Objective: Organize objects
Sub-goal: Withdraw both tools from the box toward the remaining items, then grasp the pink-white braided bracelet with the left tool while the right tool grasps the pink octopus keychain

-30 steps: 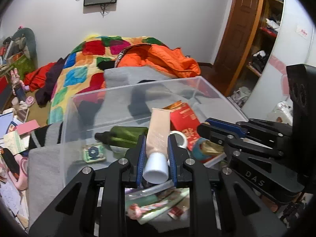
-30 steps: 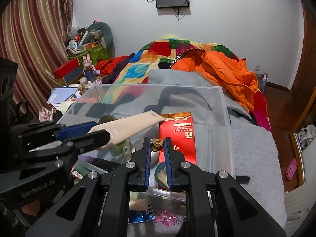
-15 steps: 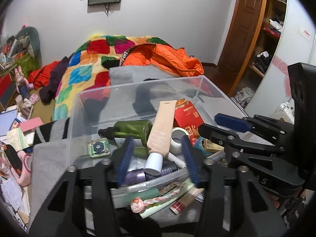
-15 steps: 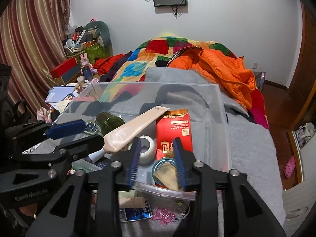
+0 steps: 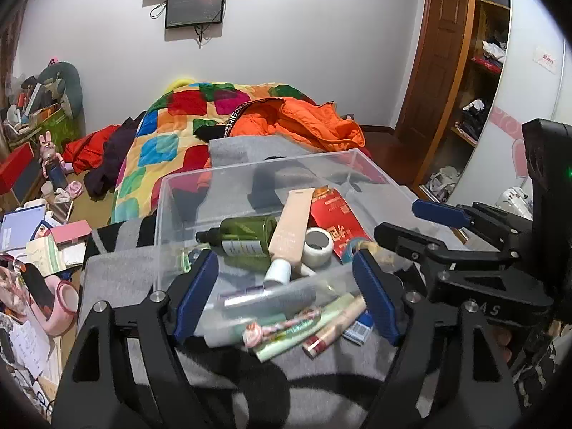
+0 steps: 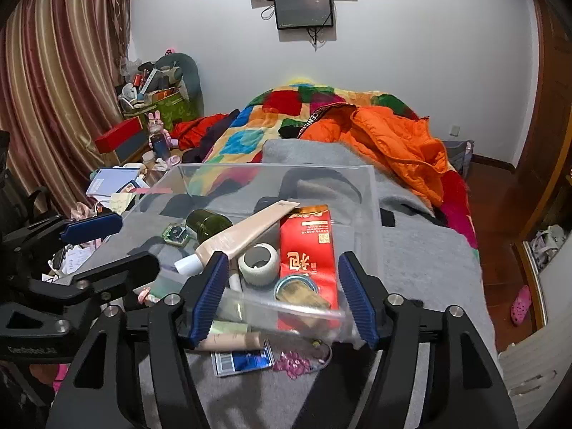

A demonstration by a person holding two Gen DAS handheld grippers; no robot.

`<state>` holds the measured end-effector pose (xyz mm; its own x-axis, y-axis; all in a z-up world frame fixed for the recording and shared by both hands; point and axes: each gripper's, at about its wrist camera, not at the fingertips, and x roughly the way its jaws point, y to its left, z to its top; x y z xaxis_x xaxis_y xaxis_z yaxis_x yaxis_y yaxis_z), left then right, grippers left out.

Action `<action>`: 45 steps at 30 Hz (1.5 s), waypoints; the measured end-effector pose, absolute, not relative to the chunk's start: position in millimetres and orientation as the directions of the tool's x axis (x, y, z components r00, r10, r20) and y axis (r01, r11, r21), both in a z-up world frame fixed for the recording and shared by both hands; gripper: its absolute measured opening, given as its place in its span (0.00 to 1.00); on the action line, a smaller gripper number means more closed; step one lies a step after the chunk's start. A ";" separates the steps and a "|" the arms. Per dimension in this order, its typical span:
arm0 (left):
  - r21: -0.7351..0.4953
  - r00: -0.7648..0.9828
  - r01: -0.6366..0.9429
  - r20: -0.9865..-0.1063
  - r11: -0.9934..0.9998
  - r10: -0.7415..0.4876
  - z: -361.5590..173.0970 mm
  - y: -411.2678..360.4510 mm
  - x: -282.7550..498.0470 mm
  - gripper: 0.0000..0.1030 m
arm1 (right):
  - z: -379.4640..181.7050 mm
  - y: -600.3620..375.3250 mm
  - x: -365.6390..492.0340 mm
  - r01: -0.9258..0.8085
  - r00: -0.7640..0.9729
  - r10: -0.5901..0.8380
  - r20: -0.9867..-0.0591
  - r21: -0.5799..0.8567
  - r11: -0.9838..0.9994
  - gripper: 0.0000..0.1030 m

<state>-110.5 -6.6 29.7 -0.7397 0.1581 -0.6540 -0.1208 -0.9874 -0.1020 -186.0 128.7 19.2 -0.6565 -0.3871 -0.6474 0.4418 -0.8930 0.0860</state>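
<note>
Tubes (image 5: 307, 321) lay on the grey blanket just outside the clear bin's (image 5: 250, 171) near wall; I judged them light, soft and slippery, best pinched mid-body. Inside the bin sat a beige tube (image 5: 290, 228), green bottle (image 5: 246, 232), tape roll (image 6: 258, 264) and red packet (image 6: 309, 246). My left gripper (image 5: 286, 296) and right gripper (image 6: 282, 298) had just been opening; both stood spread, pinching nothing.

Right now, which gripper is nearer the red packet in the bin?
Right. The right gripper sits just in front of the red packet; the left gripper is farther, off to its side near the beige tube.
</note>
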 end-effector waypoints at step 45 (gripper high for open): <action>-0.173 -0.658 -0.018 -0.739 -0.985 0.141 -38.4 -45.0 -85.5 0.58 | -54.5 151.5 -171.4 0.408 -0.542 -0.345 -0.767 0.119 -0.905 0.37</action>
<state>-85.5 -45.0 -38.4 -0.6583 0.1414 -0.7394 -0.0175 -0.9848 -0.1728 -171.4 151.5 -54.5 -0.5420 -0.3446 -0.7665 0.4078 -0.9053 0.1187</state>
